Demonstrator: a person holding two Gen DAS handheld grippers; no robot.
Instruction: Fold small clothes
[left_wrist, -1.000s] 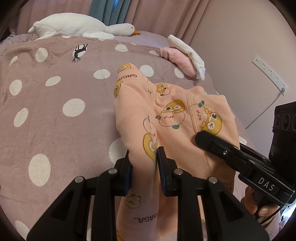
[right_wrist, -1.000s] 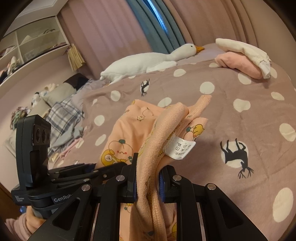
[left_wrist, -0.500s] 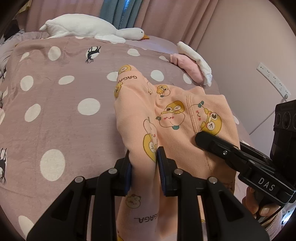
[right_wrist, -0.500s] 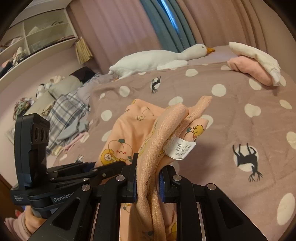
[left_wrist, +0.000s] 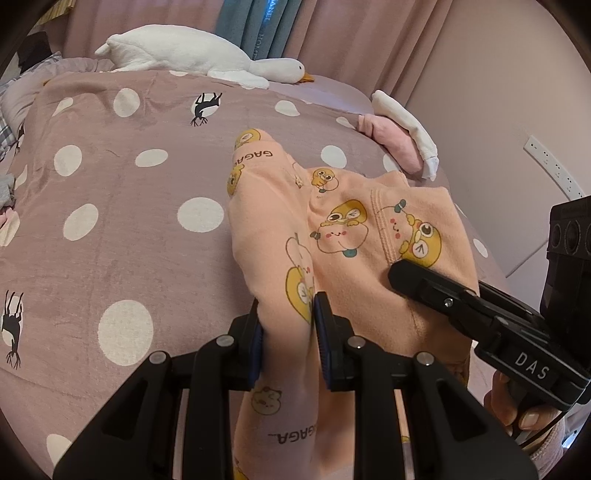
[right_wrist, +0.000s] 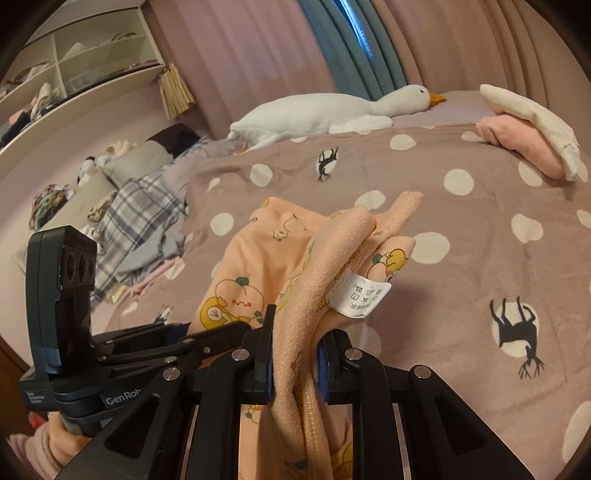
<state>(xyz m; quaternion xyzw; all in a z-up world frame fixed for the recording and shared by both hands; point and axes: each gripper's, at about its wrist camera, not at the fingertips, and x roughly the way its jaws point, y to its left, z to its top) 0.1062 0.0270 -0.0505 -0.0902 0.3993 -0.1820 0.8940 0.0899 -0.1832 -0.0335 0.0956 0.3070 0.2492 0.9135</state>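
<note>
Soft peach knit garment with yellow cartoon prints, bunched and lifted over plush mauve polka-dot bedspread, left gripper fingers pinching a smooth fold, right gripper fingers clamping ribbed hem beside white care label.

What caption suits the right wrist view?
Right gripper clamps a peach cartoon-print garment above a polka-dot blanket.

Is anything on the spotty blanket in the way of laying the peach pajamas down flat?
Nothing visible. Both grippers, left and right, grip the peach pajamas; the spotty blanket around them is bare. The goose toy and folded clothes lie far off.
</note>
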